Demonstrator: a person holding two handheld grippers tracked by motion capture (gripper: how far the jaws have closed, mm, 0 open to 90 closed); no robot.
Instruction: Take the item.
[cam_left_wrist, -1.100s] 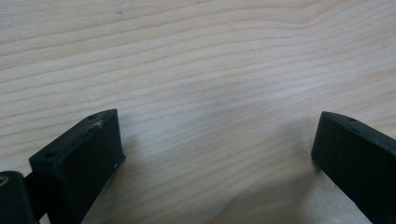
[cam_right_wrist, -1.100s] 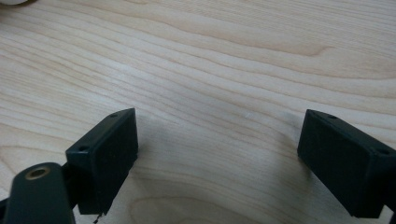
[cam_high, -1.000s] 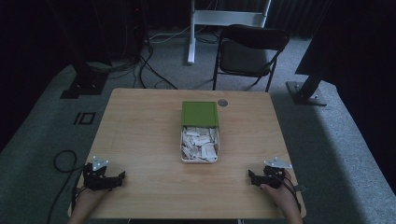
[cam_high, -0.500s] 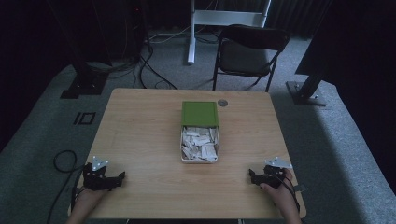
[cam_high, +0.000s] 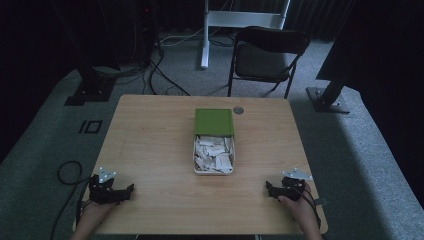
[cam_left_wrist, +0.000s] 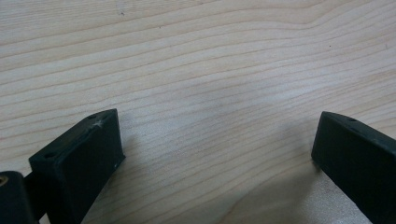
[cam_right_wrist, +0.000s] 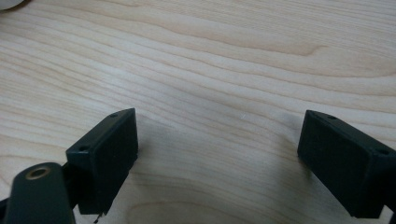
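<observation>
A white tin (cam_high: 214, 155) full of pale paper packets sits at the middle of the wooden table (cam_high: 150, 145), its green lid (cam_high: 214, 121) lying just behind it. My left gripper (cam_high: 129, 189) rests near the front left corner, jaws wide apart over bare wood (cam_left_wrist: 215, 135). Near the front right corner my right gripper (cam_high: 269, 188) rests the same way, open and holding nothing, with bare wood (cam_right_wrist: 219, 135) between its jaws. Both point inward toward the table's middle, well short of the tin.
A small round grey disc (cam_high: 238, 110) lies on the table right of the lid. Beyond the far edge stand a folding chair (cam_high: 267, 55) and a white stand (cam_high: 207, 30). Cables trail on the carpet at the left (cam_high: 65, 170).
</observation>
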